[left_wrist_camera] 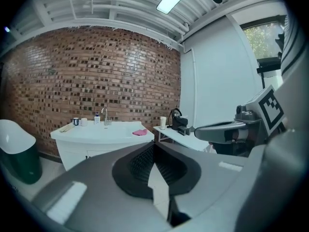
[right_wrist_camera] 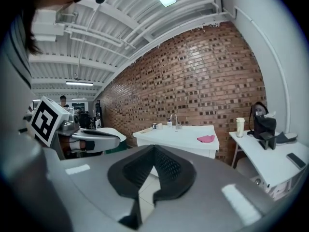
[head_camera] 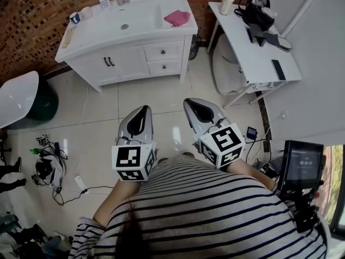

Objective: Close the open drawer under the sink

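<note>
Your left gripper and right gripper are both empty, jaws together, close to your body. The drawers sit well ahead, under the sink's right end; your right gripper lies nearer to them.

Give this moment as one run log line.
left gripper: shut, empty | right gripper: shut, empty | sink cabinet: ahead across floor, untouched

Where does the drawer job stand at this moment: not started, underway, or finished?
Done: unclear; both drawer fronts on the vanity look near flush in the head view, none plainly pulled out. In hand: nothing; left gripper and right gripper are shut, empty, well short of the vanity. Left: if a drawer is ajar, approach and push it in.
</note>
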`<action>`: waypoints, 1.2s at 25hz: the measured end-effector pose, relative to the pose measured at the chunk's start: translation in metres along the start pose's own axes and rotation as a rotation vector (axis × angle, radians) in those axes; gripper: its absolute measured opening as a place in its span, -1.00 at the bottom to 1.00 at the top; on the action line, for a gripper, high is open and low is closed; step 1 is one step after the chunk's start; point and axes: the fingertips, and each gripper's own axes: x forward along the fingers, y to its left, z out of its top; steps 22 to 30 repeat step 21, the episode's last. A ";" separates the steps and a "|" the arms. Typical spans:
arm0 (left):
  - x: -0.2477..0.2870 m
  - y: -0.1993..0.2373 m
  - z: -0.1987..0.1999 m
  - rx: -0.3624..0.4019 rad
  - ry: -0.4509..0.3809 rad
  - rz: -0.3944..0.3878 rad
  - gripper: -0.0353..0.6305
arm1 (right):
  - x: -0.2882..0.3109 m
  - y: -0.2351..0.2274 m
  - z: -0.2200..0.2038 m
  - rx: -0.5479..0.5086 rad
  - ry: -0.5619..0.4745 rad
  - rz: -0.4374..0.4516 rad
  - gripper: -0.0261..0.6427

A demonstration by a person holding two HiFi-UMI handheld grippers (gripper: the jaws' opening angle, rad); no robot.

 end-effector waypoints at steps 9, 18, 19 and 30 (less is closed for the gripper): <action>0.011 0.004 0.007 0.012 -0.003 -0.003 -0.84 | 0.019 0.002 0.009 -0.015 -0.013 0.028 -0.92; 0.010 0.019 0.004 0.005 0.020 0.007 -0.84 | 0.037 0.015 0.009 -0.014 0.009 0.059 -0.92; 0.010 0.021 0.003 0.003 0.022 0.008 -0.84 | 0.039 0.016 0.009 -0.014 0.011 0.061 -0.92; 0.010 0.025 0.003 0.001 0.025 0.010 -0.84 | 0.043 0.018 0.009 -0.015 0.015 0.066 -0.92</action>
